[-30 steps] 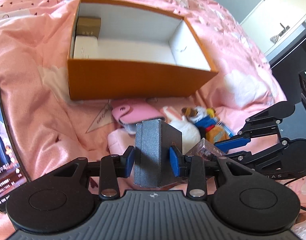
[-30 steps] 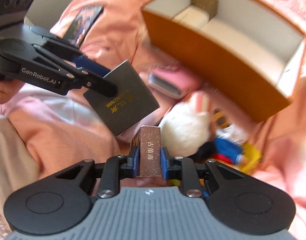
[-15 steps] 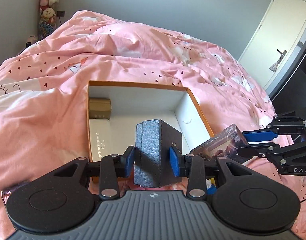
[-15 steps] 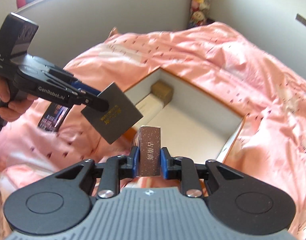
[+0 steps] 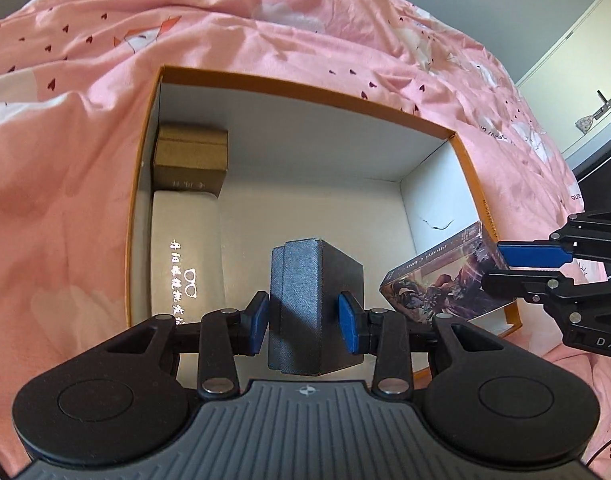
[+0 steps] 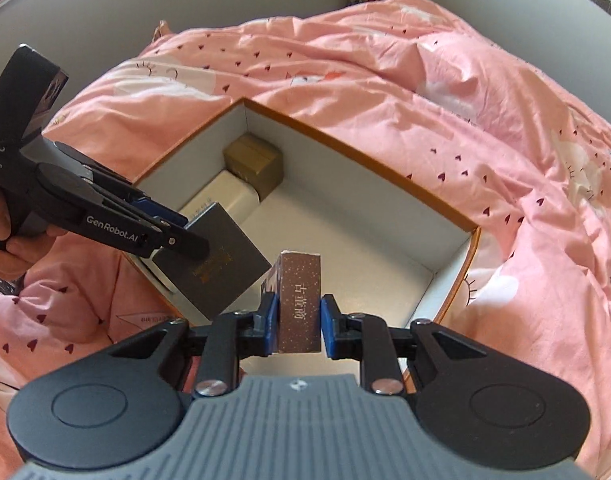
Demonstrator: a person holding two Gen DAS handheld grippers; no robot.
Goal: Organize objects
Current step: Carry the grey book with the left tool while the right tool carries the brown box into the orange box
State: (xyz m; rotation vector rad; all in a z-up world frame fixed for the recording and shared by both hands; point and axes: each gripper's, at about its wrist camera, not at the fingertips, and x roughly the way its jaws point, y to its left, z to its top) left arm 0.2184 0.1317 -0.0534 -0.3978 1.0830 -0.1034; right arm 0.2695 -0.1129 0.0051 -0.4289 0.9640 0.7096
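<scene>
Pink bedding (image 5: 265, 40) printed with small dark hearts covers a bed and fills most of both views; grey walls rise behind it.

An open orange storage box (image 5: 305, 85) with white inner walls sits on the bedding. Inside, against its left wall, a small tan carton (image 5: 191, 158) stands at the far corner, and a long white case (image 5: 185, 248) with printed characters lies just in front of it, touching or nearly so. The remaining floor of the box is bare.

Left gripper (image 5: 304, 316) is clamped, blue pads on either side, on a dark grey textured box (image 5: 315, 304), held upright above the box interior near the front. Right gripper (image 6: 296, 320) is likewise clamped on a slim brown speckled carton (image 6: 299, 300) with printed characters, hanging over the front right part of the orange box.

The two held items hang close together. In the right wrist view the grey box nearly meets the brown carton, so lowering both at once could knock one askew or loosen a grip. The brown carton also sits near the orange rim, where its end could catch on the way down. Released from height, either could tip flat or strike the white case.
</scene>
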